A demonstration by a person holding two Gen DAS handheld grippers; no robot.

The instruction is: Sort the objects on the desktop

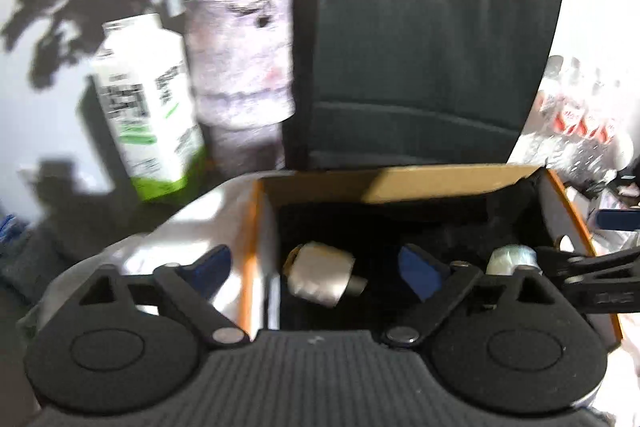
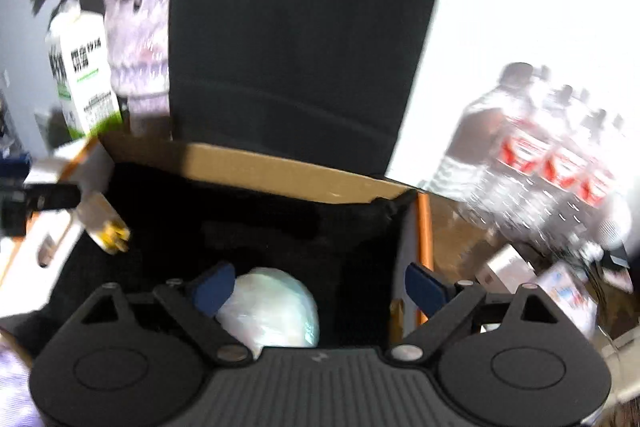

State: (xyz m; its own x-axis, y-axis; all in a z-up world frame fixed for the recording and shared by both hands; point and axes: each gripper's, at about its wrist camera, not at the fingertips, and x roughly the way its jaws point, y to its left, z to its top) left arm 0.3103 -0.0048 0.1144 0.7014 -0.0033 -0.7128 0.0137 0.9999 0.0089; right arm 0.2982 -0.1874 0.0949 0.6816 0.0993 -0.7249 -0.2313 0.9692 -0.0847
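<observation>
An open cardboard box [image 1: 448, 183] with an orange rim and dark inside stands in front of both grippers; it also shows in the right wrist view [image 2: 280, 171]. My left gripper [image 1: 316, 267] is open, straddling the box's left wall, with a silvery roll [image 1: 320, 273] lying in the box between its fingers. A pale roll [image 1: 510, 259] lies further right. My right gripper [image 2: 320, 287] is open over the box's right wall, just above a pale greenish-white roll [image 2: 276, 311]. The other gripper's black finger [image 2: 44, 197] shows at the left beside a small white and yellow item [image 2: 102, 223]; contact is unclear.
A black paper bag [image 1: 432, 59] stands behind the box. A white and green carton [image 1: 148, 107] and a pale vase [image 1: 240, 63] with pink flowers stand at the back left. A pack of water bottles [image 2: 540, 155] sits at the right, with small boxes [image 2: 508, 267] near it.
</observation>
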